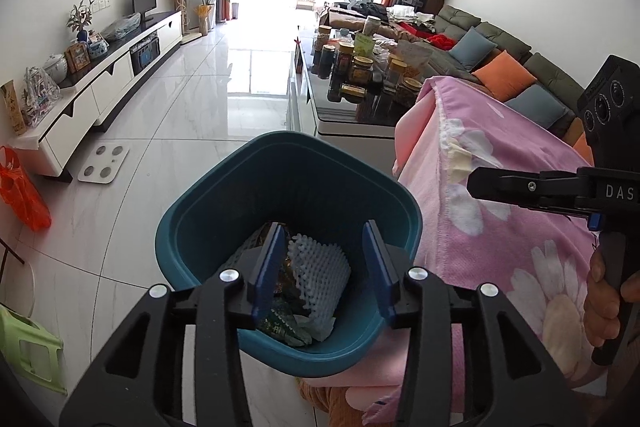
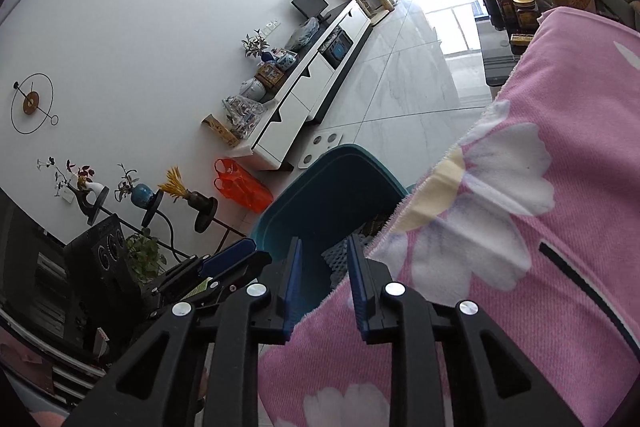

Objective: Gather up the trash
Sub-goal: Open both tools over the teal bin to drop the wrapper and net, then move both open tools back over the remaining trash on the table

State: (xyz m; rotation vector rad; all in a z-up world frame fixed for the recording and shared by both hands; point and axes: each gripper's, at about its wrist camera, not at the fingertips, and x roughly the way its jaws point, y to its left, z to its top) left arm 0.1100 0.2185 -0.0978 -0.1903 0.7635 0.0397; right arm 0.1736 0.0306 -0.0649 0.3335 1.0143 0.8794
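While the pink blanket [image 1: 500, 211] with white flowers lies just right of the left hand-held gripper [image 1: 326, 263], the blue bin [image 1: 200, 211] sits right under it. White foam netting [image 1: 320, 267] and a green wrapper [image 1: 286, 327] lie in the bin. Its fingers stand wide apart, holding nothing. The right hand-held gripper [image 2: 322, 281] is partly open over the blanket's edge, empty too.

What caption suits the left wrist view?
Open left gripper above a teal bin holding white foam netting, beside a pink floral blanket.
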